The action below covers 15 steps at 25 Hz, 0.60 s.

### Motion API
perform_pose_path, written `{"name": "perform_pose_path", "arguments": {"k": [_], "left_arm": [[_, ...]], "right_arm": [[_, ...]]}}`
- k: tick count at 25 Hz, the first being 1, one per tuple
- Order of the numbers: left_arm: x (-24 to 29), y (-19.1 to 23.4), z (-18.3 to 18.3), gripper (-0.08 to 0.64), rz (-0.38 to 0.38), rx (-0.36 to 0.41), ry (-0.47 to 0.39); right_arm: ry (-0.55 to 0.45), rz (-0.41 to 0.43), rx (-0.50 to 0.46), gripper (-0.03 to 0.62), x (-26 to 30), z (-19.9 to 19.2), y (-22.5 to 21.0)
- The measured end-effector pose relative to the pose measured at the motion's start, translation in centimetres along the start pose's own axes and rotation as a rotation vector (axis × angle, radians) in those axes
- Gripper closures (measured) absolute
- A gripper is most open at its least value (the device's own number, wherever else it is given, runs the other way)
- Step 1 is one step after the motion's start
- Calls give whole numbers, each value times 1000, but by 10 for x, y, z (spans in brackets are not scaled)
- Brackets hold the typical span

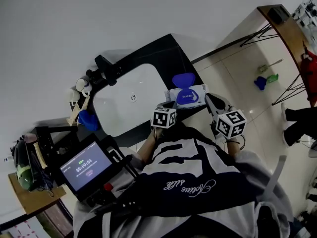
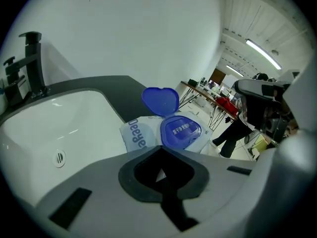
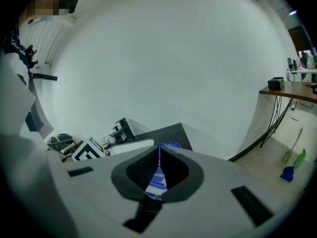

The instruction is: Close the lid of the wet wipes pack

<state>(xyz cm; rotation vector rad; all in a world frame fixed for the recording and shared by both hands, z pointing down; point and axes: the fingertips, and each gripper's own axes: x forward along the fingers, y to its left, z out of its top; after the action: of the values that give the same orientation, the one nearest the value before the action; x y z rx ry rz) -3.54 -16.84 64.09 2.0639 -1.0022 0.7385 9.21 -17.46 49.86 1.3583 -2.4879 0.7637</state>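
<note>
your head view looks steeply down from above your chest onto the sink [image 1: 124,103] and the wet wipes pack [image 1: 190,94], both fairly near. the left gripper view sits low and very near the pack, facing across the counter [image 2: 119,90] toward the far room. the right gripper view stands further back and faces the white wall [image 3: 163,58] — only a sliver of the pack shows there. all three share the pack, sink and faucet [image 1: 102,64].

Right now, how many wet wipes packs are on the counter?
1. The wet wipes pack lies on the dark counter beside the sink, blue lid up. The person's body hides the near edge.
</note>
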Motion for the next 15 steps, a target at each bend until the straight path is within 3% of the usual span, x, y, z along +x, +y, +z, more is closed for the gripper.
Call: {"name": "perform_pose_path", "arguments": {"k": [10, 15], "left_arm": [[17, 3, -4, 561, -76, 40, 70], [25, 5, -4, 561, -102, 49, 77]], "right_arm": [[165, -45, -122, 595, 84, -16, -60], [218, -76, -43, 595, 122, -23, -100]]}}
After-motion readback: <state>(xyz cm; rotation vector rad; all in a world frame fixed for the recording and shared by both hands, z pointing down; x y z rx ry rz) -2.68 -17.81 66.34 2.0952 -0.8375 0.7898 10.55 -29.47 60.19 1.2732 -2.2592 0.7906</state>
